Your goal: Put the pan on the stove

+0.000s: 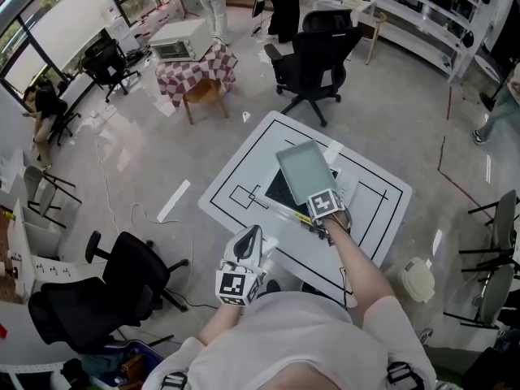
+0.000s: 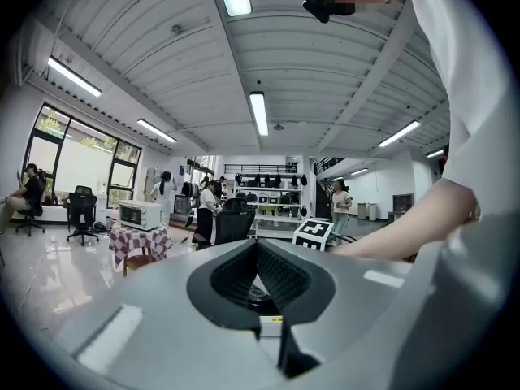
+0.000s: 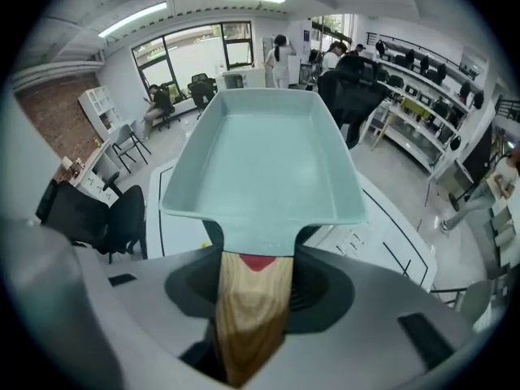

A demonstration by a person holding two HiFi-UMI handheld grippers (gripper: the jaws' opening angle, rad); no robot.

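Note:
A pale teal rectangular pan (image 1: 305,169) with a wooden handle (image 3: 248,315) hangs tilted over the black stove (image 1: 279,192) on the white table (image 1: 244,157). My right gripper (image 1: 318,198) is shut on the handle. In the right gripper view the pan (image 3: 268,165) fills the middle and hides the stove, and the handle sits between the jaws of the right gripper (image 3: 253,287). My left gripper (image 1: 254,234) stays near my body at the table's front edge. It points up into the room with its jaws together and nothing between them, as the left gripper view shows (image 2: 258,270).
White sheets (image 1: 348,187) lie right of the stove. A black office chair (image 1: 313,59) stands beyond the table and another (image 1: 122,287) at my left. A checkered table with a microwave (image 1: 191,43) and a wooden stool (image 1: 203,96) are farther back. Black lines mark the table top (image 3: 390,242).

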